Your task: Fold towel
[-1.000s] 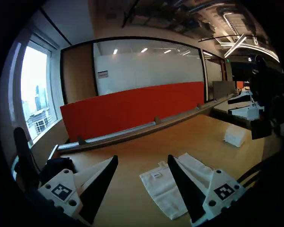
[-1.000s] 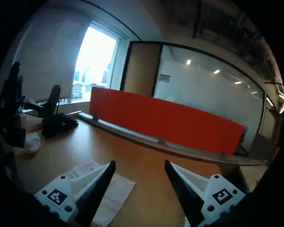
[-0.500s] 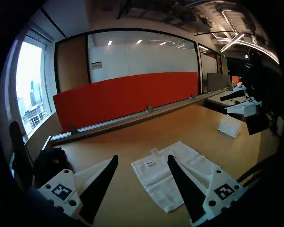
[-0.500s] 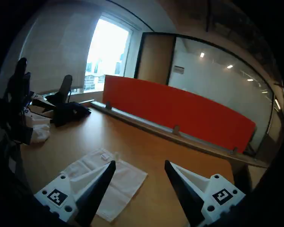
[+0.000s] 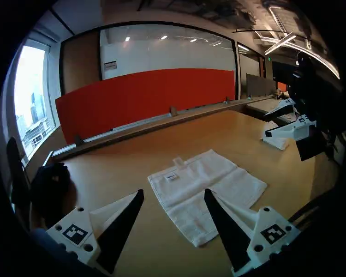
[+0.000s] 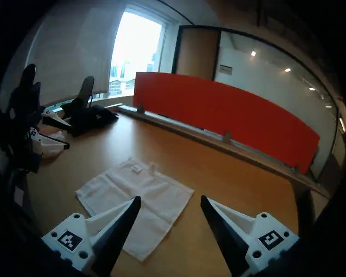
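Towel (image 5: 205, 182) lies flat on the wooden desk (image 5: 210, 134), just ahead of both tools, and has no fold in it yet. The left gripper (image 5: 173, 191) and the right gripper (image 6: 170, 197) have their fingers spread apart and hold nothing, so I judge that all the folding is left to do.

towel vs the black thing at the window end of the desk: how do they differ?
The towel is white; the black bundle is dark. The towel lies spread flat, with a small tag near its far edge; the black bundle sits heaped and lumpy. The towel is mid-desk, the black bundle at the window end. Both rest on the wooden desk.
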